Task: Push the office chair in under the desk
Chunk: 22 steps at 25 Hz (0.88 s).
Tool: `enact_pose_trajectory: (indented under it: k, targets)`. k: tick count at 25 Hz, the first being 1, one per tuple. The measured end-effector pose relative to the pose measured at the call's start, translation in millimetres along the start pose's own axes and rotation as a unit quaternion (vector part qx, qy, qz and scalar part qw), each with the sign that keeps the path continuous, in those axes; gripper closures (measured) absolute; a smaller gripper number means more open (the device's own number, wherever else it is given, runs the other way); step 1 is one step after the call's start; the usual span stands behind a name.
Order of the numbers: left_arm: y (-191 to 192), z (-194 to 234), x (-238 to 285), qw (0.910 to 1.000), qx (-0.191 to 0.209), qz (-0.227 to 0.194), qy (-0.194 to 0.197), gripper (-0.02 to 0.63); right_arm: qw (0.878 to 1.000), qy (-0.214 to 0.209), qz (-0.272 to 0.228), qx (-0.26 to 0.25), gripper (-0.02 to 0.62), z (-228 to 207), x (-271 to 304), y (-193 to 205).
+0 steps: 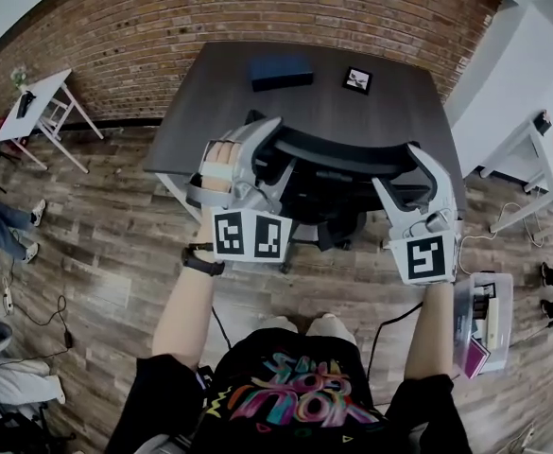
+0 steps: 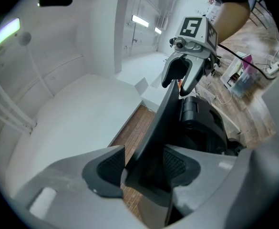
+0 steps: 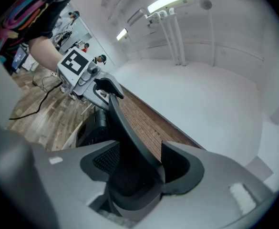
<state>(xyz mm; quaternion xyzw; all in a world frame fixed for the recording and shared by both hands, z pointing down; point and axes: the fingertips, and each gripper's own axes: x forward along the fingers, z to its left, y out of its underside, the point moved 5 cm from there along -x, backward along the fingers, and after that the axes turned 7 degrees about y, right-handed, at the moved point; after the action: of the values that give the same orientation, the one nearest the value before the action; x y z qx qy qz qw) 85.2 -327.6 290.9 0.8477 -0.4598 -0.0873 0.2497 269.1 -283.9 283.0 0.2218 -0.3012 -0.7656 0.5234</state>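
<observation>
- Left grey two-jaw gripper [image 2: 143, 168] and right grey two-jaw gripper [image 3: 138, 165]: jaws apart, loosely straddling the backrest's top rim
- Black mesh office chair [image 1: 337, 159] stands backrest-first at the dark rectangular desk's [image 1: 295, 112] near edge
- Probably heavy but free-rolling; the stiff rim suits pushing

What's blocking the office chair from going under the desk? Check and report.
Nothing visible stands between them: the office chair is already at the near edge of the desk. The floor under the desk is hidden.
</observation>
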Motion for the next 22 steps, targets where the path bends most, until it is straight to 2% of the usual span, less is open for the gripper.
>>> enact_pose_trajectory:
  k: [2,7,11,15,19,22]
  targets:
    - [3,3,-10,0.9998,-0.016,0.000,-0.007,0.390,1.000,0.006,-0.006,0.004,0.357,3,-6,-4]
    - [10,9,-41,0.9976,-0.064,-0.005,-0.028,0.390,1.000,0.020,-0.004,0.011,0.350,17,-24,-10]
    - [13,4,-63,0.9931,-0.114,-0.013,-0.022,0.388,1.000,0.021,-0.013,0.019,0.356,33,-36,-22]
    - [11,-9,-81,0.9869,-0.158,-0.027,-0.016,0.390,0.999,0.020,-0.016,0.048,0.390,48,-49,-30]
    - [11,-27,-92,0.9746,-0.218,-0.047,-0.019,0.390,0.993,0.021,-0.053,0.101,0.451,61,-57,-34]
    - [16,-41,-97,0.9628,-0.263,-0.058,-0.017,0.390,0.986,0.016,-0.044,0.158,0.474,72,-61,-23]
